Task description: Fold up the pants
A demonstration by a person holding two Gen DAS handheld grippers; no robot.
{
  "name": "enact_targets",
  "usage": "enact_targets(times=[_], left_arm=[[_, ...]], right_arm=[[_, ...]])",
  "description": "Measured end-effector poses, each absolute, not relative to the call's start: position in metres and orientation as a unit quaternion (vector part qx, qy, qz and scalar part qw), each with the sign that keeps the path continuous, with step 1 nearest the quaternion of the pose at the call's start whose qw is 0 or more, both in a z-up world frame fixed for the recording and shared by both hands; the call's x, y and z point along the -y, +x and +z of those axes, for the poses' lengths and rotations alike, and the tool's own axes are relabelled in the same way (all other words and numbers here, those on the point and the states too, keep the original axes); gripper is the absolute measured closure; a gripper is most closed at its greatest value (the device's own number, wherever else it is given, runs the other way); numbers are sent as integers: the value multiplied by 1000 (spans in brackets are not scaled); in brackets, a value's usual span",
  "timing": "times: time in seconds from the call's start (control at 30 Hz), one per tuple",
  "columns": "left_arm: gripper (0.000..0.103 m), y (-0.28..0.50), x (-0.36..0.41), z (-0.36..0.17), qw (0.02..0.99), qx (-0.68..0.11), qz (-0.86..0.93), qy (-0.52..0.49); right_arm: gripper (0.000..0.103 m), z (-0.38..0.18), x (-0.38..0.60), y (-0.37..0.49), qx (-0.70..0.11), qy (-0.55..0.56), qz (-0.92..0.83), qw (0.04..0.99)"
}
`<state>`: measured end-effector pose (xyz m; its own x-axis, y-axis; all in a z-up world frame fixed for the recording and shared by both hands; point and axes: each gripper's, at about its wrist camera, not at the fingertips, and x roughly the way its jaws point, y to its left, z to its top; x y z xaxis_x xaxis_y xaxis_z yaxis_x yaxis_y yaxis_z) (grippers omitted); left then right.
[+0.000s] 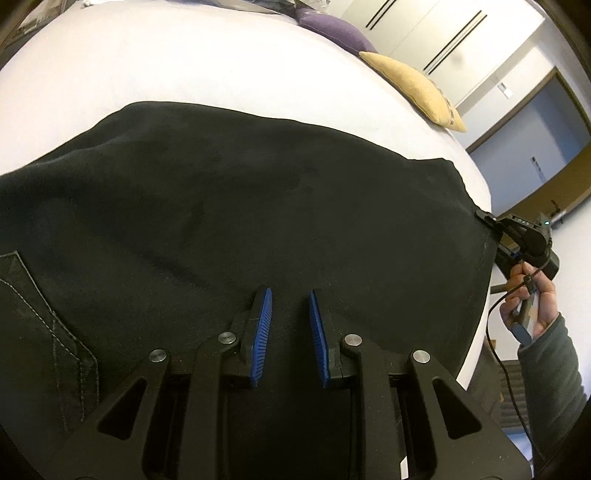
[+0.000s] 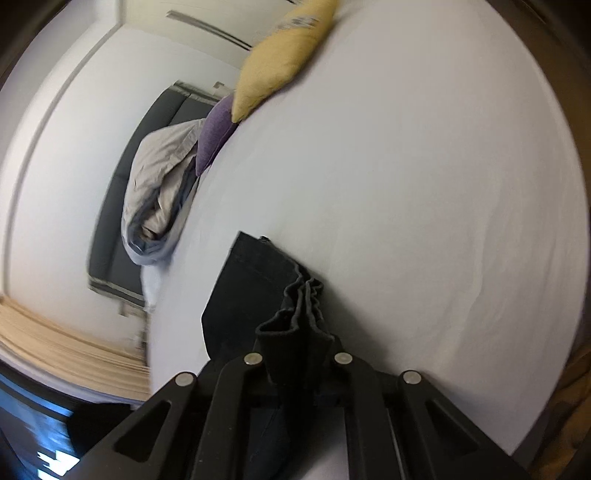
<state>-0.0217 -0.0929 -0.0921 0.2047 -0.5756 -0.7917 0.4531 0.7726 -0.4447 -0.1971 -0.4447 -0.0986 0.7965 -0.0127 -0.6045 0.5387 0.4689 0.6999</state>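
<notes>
Black pants lie spread across a white bed, with a stitched pocket at the left. My left gripper hovers just over the fabric with its blue pads apart, holding nothing. My right gripper grips the far right end of the pants in the left wrist view. In the right wrist view my right gripper is shut on a bunched hem of the pants, which hides its pads.
A yellow pillow and a purple pillow lie at the bed's far edge. A crumpled grey blanket sits beside them. The bed's right edge drops off near the hand holding the right gripper.
</notes>
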Motion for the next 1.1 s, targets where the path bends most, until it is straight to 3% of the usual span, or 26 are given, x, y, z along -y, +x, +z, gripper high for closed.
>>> enact_targets(times=[0.13, 0.23, 0.37, 0.47, 0.73, 0.77, 0.8, 0.87, 1.1], left_arm=[[82, -22, 89, -93, 775, -533, -333, -61], [82, -20, 82, -95, 773, -534, -334, -78], [82, -18, 75, -96, 769, -535, -337, -96], [82, -15, 69, -97, 764, -537, -340, -110], [81, -10, 47, -87, 755, -546, -325, -159], [71, -9, 43, -85, 749, -549, -326, -176], [45, -8, 38, -81, 743, -550, -329, -193], [18, -6, 29, -72, 735, -540, -335, -235], [13, 8, 25, -60, 698, -553, -357, -282]], right_arm=[[94, -41, 383, -163, -308, 330, -161, 878], [94, -6, 270, -129, -353, 101, -93, 926], [94, -51, 118, -119, -416, -203, 7, 886], [94, -89, 93, -117, -445, -202, 7, 872], [94, -89, 95, -120, -428, -190, -3, 883], [94, -86, 95, -123, -422, -190, -6, 887], [94, -85, 92, -128, -412, -192, -9, 891], [94, -79, 85, -138, -392, -198, -12, 898], [94, -59, 56, -166, -345, -200, -22, 917]])
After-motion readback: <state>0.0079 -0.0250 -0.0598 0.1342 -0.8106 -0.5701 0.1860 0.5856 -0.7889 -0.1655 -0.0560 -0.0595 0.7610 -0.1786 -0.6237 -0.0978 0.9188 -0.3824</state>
